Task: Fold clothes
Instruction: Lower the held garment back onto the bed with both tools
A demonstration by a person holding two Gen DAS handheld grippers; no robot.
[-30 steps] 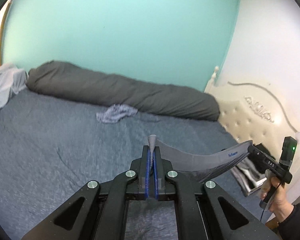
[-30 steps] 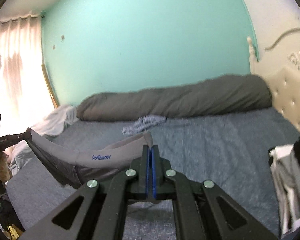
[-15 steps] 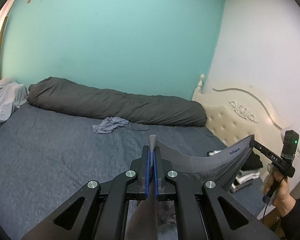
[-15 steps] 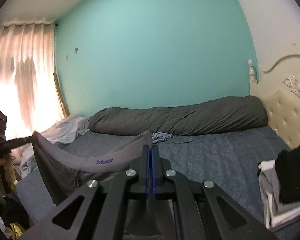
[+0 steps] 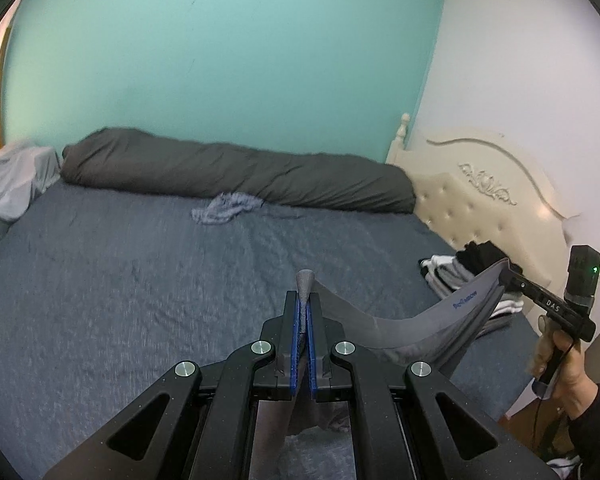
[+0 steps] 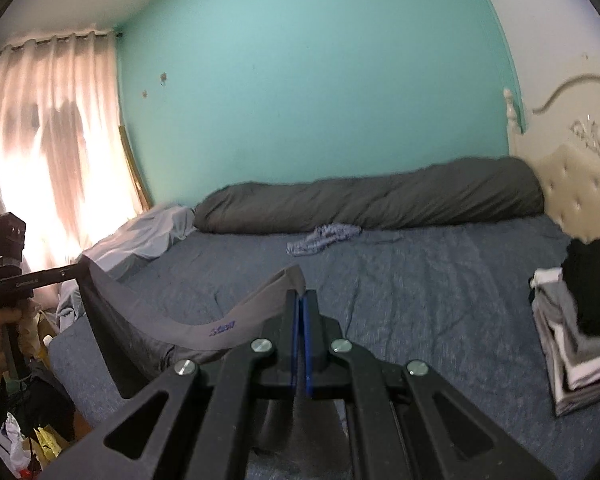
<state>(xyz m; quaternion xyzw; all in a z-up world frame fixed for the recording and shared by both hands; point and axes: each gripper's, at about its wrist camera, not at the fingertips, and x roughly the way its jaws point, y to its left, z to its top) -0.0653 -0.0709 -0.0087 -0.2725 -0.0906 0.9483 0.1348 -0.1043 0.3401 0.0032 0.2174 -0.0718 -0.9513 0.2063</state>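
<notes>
Grey stretchy garment with a printed waistband hangs in the air above the blue-grey bedsheet, stretched by its waistband between both tools. Left gripper has its jaws clamped on one waistband end; right gripper is closed on the other. Beyond lie a small crumpled pale-blue cloth, a long dark-grey rolled duvet, and a stack of folded clothes by the cream tufted headboard.

blue-grey bed bears rolled duvet, crumpled cloth, folded stack.
</notes>
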